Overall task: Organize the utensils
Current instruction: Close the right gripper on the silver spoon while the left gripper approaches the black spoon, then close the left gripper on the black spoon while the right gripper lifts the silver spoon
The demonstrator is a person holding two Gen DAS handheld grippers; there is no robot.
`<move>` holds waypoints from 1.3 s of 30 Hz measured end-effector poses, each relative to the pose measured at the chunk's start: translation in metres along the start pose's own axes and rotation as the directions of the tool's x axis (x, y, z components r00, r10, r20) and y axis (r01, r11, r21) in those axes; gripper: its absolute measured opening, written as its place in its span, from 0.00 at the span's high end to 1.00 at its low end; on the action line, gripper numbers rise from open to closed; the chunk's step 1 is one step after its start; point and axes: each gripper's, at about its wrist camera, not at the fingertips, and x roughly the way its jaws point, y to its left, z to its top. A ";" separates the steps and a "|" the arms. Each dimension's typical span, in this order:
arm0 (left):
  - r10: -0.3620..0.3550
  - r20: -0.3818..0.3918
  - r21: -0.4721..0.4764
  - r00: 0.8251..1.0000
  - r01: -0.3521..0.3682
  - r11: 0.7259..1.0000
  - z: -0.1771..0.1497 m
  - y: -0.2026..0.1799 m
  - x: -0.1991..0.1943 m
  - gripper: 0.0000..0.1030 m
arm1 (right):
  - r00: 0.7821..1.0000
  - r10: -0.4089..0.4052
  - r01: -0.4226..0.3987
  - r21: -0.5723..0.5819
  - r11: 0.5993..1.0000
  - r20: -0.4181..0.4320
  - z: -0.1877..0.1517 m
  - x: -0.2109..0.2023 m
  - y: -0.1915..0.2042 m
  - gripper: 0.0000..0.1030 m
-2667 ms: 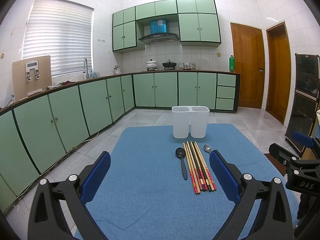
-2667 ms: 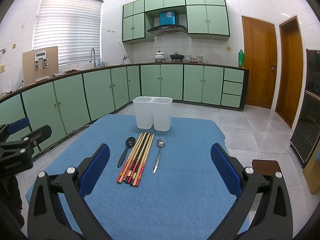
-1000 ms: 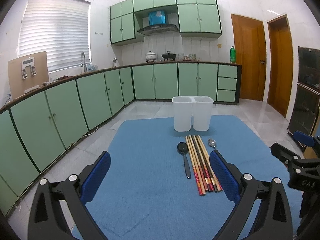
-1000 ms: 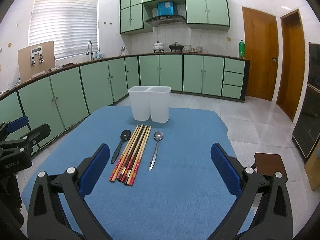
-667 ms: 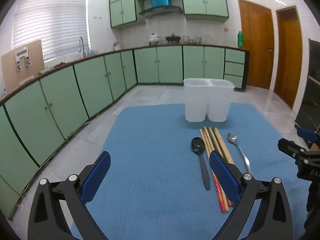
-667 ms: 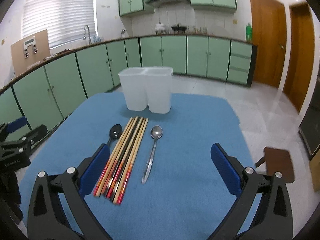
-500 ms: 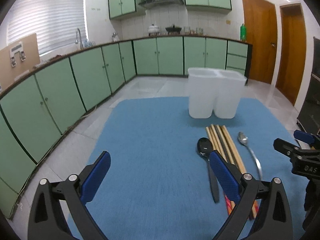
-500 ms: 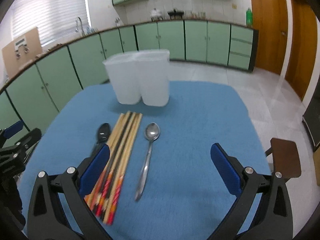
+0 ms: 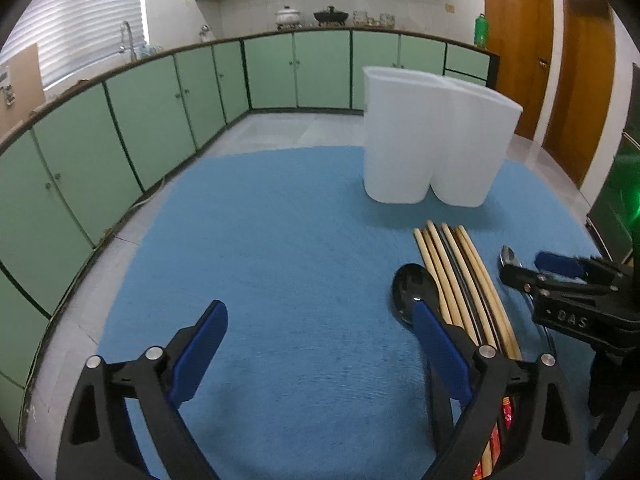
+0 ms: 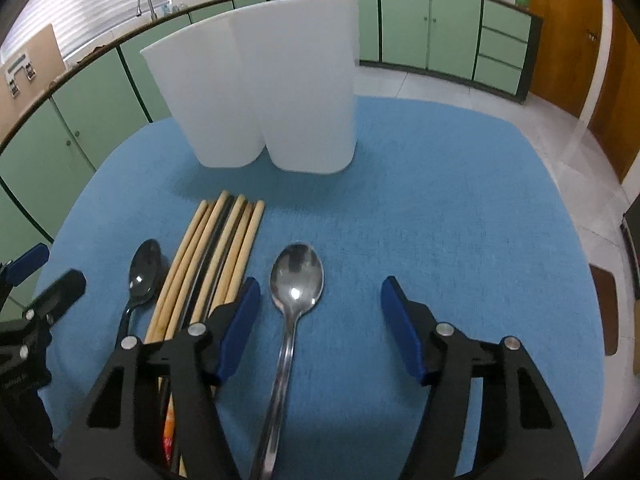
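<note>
A white two-compartment holder (image 9: pixel 432 148) (image 10: pixel 260 100) stands upright on the blue mat (image 9: pixel 280 260) (image 10: pixel 460 220). In front of it lie a black spoon (image 9: pixel 408 292) (image 10: pixel 142 276), several wooden chopsticks (image 9: pixel 460 272) (image 10: pixel 216 256) and a silver spoon (image 10: pixel 294 300) (image 9: pixel 510 256). My right gripper (image 10: pixel 320 308) is open and low over the mat, with the silver spoon's handle between its fingers. My left gripper (image 9: pixel 320 328) is open and empty, with its right finger over the black spoon's handle. The right gripper also shows at the right of the left wrist view (image 9: pixel 560 276).
Green kitchen cabinets (image 9: pixel 120 140) run around the room behind the mat. Wooden doors (image 9: pixel 520 40) stand at the far right. The mat's left edge (image 9: pixel 120 264) drops to a tiled floor. A brown stool (image 10: pixel 604 312) sits to the right of the mat.
Both grippers have moved forward and down toward the utensils. The right gripper's fingers have narrowed and now straddle the silver spoon's handle. The left gripper has come close to the black spoon.
</note>
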 end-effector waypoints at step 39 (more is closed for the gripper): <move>-0.008 -0.101 0.080 0.995 0.016 0.997 0.029 -0.024 0.039 0.08 | 1.000 -0.013 0.013 -0.048 0.999 -0.001 0.003 0.002 -0.005 0.70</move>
